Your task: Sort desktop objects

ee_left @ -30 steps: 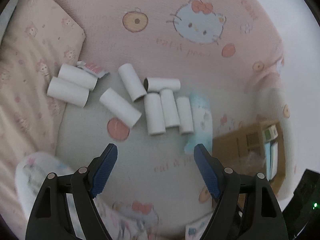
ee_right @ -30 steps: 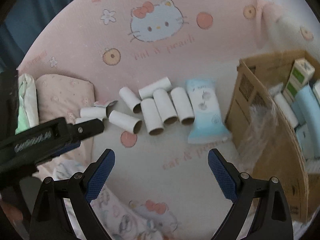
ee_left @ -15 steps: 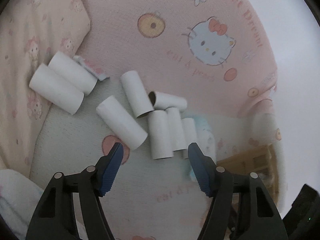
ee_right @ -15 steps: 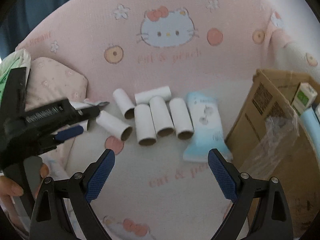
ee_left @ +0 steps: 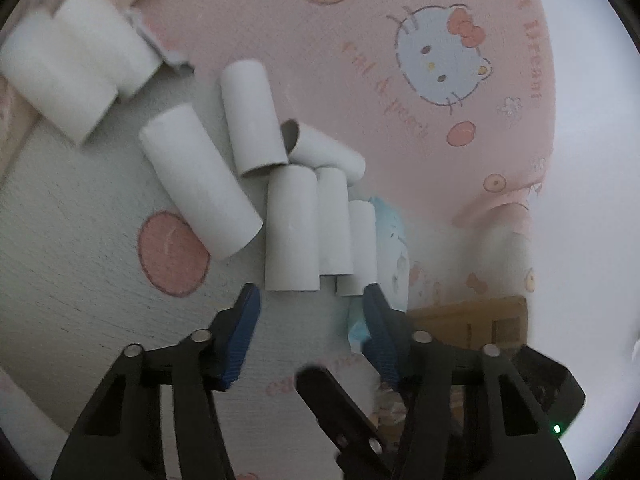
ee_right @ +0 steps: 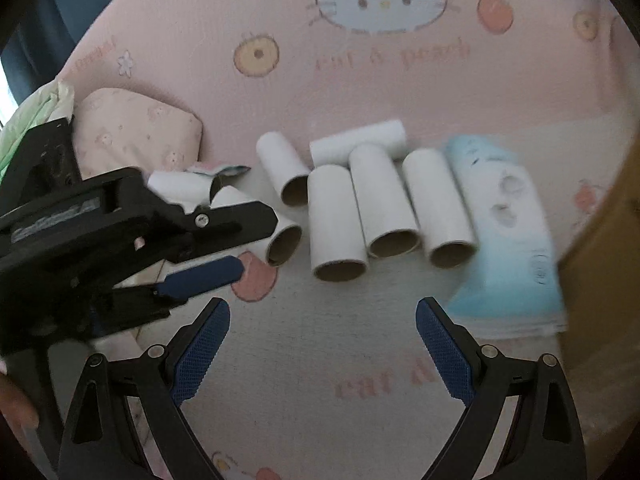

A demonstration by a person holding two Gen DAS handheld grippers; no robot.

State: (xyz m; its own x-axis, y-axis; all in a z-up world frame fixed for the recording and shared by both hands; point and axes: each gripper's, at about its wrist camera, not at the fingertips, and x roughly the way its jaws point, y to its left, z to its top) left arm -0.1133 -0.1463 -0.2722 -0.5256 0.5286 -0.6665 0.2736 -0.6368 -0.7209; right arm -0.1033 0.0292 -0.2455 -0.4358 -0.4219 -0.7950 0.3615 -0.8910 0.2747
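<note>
Several white cardboard tubes lie in a loose cluster on the pink cartoon-print sheet; they also show in the right wrist view. A light blue tissue pack lies right of the tubes, and shows in the left wrist view. My left gripper is open and empty, its tips just short of the nearest tubes' ends. It shows from the side in the right wrist view. My right gripper is open and empty, a little short of the tubes.
A cardboard box stands to the right, its wall at the right wrist view's edge. A pink pillow lies at the left, with two more tubes and a torn wrapper beside it.
Both grippers have moved forward and closer to the tubes. The left gripper's jaws have narrowed somewhat and it now reaches into the right wrist view beside the leftmost tubes.
</note>
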